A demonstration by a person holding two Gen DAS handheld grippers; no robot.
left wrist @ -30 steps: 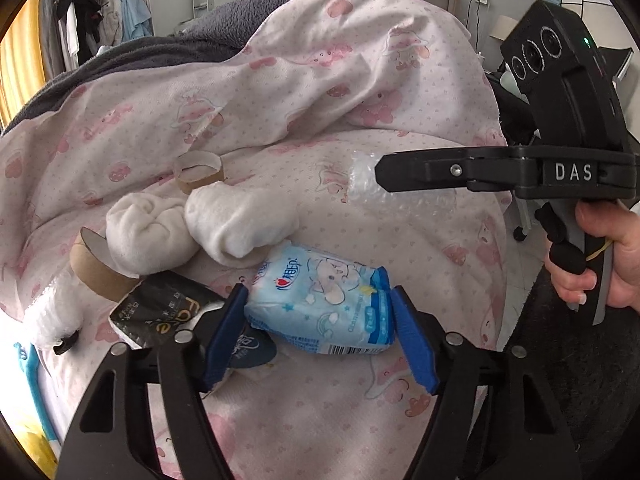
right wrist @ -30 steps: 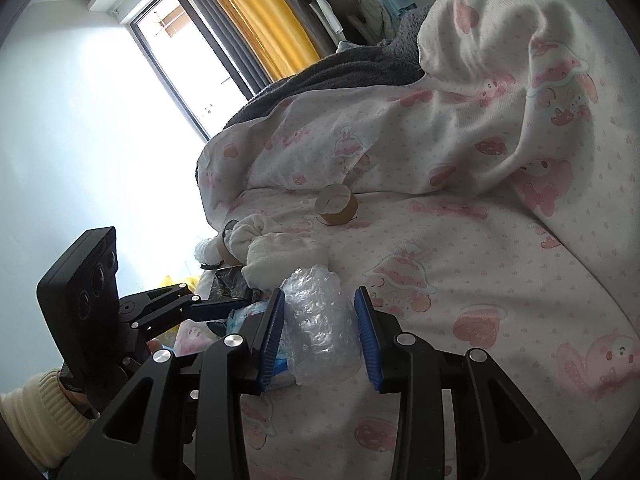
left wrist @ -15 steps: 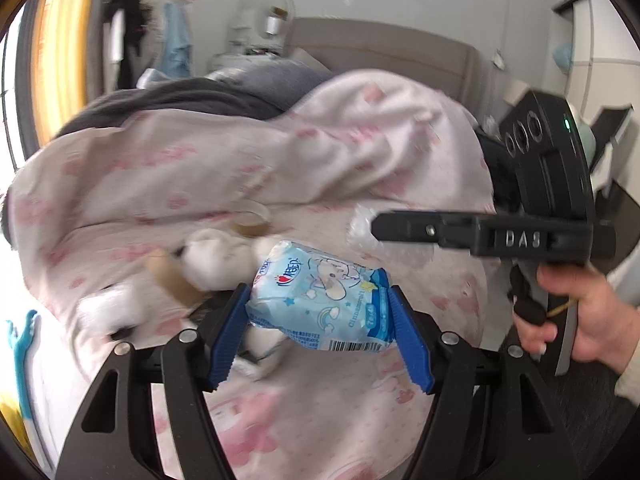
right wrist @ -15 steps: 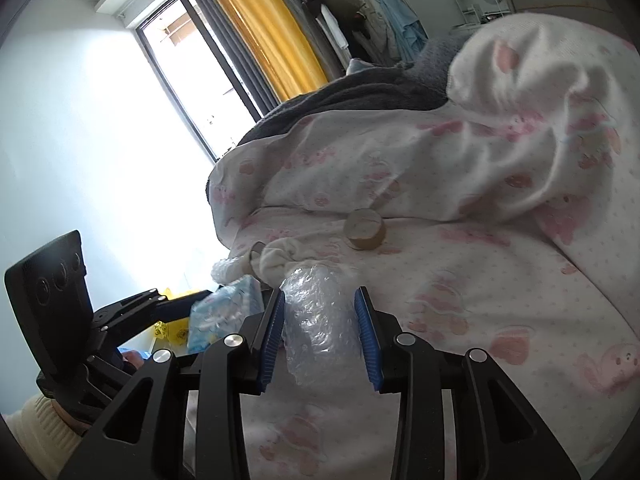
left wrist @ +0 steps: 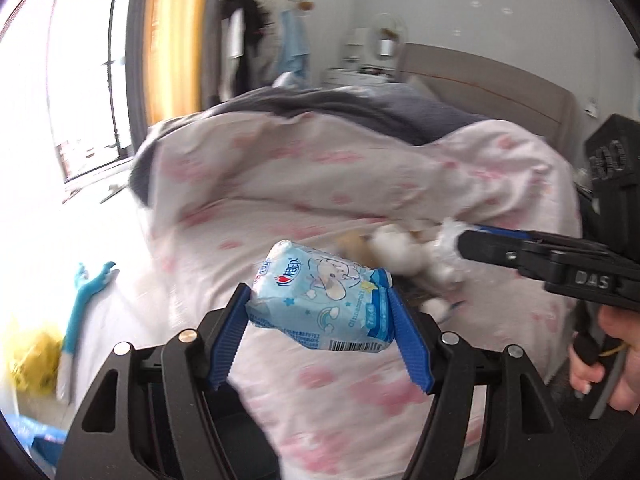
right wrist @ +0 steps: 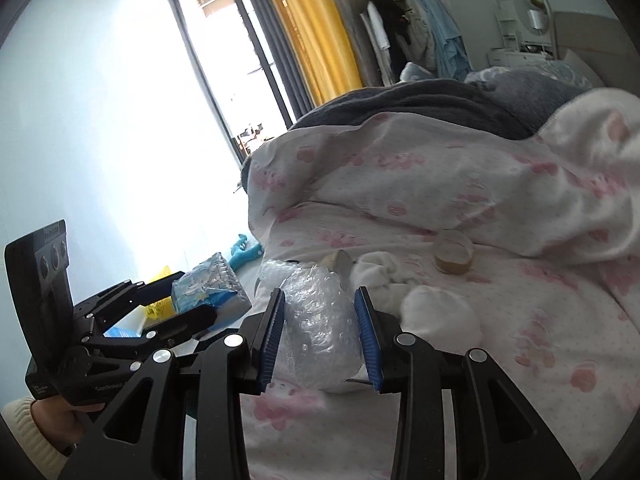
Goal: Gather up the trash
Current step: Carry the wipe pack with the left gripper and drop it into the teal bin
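Observation:
My left gripper [left wrist: 318,316] is shut on a light blue tissue pack [left wrist: 320,304] and holds it in the air above the pink bed cover; it also shows in the right wrist view [right wrist: 208,286]. My right gripper [right wrist: 320,328] is shut on a wad of clear bubble wrap [right wrist: 318,328], lifted just over the bed; it shows at the right of the left wrist view [left wrist: 450,240]. White crumpled tissues [right wrist: 436,312], a cardboard tube [right wrist: 338,260] and a tape roll core [right wrist: 454,252] lie on the bed.
The bed with pink-patterned duvet [right wrist: 500,184] and a grey blanket [right wrist: 420,104] fills the view. On the floor to the left are a yellow bag [left wrist: 32,360], a blue toy [left wrist: 86,288] and a bright window [right wrist: 224,60]. A clothes rack [right wrist: 408,32] stands behind.
Both grippers have lifted away from the bed with their loads. The left gripper has swung left towards the window side; the trash pile now lies further right in its view.

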